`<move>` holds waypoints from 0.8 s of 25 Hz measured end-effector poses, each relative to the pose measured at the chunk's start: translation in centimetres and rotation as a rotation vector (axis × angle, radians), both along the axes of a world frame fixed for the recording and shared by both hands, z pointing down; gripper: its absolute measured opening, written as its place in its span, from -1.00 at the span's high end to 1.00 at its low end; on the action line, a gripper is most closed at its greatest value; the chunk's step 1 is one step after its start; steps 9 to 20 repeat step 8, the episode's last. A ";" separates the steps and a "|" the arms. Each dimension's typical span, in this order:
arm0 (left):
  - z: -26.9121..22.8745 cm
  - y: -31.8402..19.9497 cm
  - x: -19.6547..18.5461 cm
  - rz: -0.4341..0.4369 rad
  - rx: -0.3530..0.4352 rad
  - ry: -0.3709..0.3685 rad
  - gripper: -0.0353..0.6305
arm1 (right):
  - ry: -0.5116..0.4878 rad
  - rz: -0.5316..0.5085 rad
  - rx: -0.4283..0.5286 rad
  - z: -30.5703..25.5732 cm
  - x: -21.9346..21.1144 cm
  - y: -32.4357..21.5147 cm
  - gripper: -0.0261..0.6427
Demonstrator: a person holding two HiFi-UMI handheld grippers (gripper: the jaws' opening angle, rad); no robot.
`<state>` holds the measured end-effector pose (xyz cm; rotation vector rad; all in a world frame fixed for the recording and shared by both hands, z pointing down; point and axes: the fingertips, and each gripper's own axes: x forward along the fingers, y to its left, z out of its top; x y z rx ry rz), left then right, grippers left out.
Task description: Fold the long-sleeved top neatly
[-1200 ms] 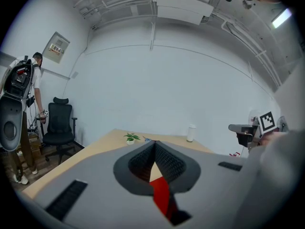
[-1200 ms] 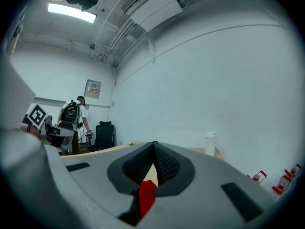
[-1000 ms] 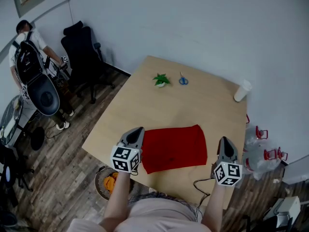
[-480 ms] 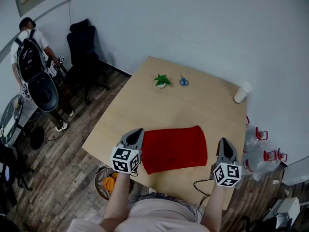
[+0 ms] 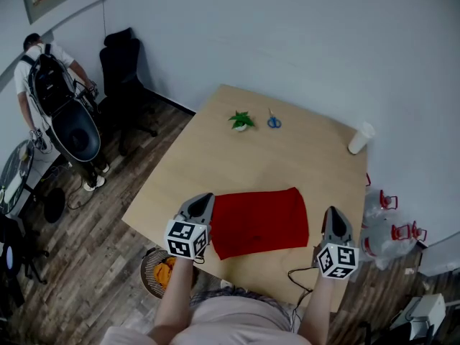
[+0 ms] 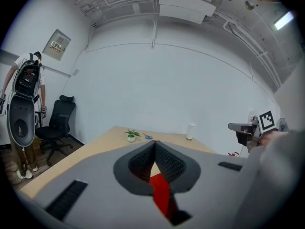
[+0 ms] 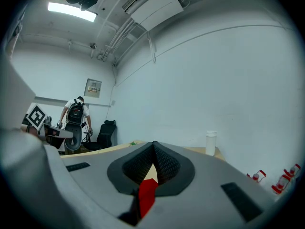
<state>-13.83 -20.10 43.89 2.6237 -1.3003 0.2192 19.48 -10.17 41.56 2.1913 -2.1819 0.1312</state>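
Since the red top (image 5: 259,221) already lies as a flat rectangle near the table's (image 5: 287,157) 6 o'clock edge, folding looks approx. done. Left gripper (image 5: 205,196) at its 9, right gripper (image 5: 333,210) at 3: both pinched closed, prob. holding nothing.

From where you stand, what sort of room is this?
Probably an office or lab workroom: a plain wooden table carrying a red top, a black office chair beyond it, and a wood-plank floor.
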 end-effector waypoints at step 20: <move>-0.1 0.0 -0.1 0.001 0.001 -0.001 0.89 | -0.002 0.009 0.003 -0.1 0.0 0.1 0.90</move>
